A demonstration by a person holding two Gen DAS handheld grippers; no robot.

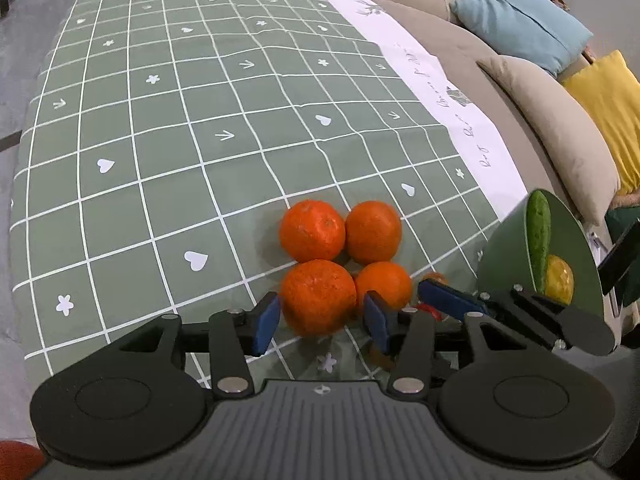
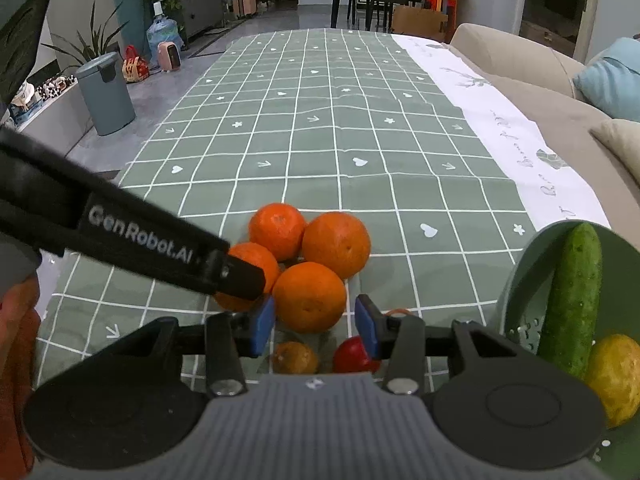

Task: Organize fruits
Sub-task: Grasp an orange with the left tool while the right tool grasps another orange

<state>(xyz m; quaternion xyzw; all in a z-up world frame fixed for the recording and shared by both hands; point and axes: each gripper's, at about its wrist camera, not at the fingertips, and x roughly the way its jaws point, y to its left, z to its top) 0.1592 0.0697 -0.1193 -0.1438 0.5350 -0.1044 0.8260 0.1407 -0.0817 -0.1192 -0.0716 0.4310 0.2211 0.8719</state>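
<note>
Several oranges lie clustered on the green checked tablecloth (image 1: 180, 128). My left gripper (image 1: 322, 322) is open, its blue pads on either side of the nearest orange (image 1: 318, 296) without clear contact. My right gripper (image 2: 314, 326) is open just in front of another orange (image 2: 310, 296), also seen from the left wrist (image 1: 440, 300). Below it lie a small brownish fruit (image 2: 295, 357) and a red fruit (image 2: 354, 356). A green colander bowl (image 2: 524, 280) at the right holds a cucumber (image 2: 574, 300) and a yellow fruit (image 2: 614, 376).
A beige sofa (image 1: 540, 108) with blue (image 1: 520, 20) and yellow (image 1: 608, 104) cushions runs along the table's right side. The tablecloth's white border (image 2: 500, 128) marks that edge. A grey bin (image 2: 106, 92) and plants stand on the floor to the left.
</note>
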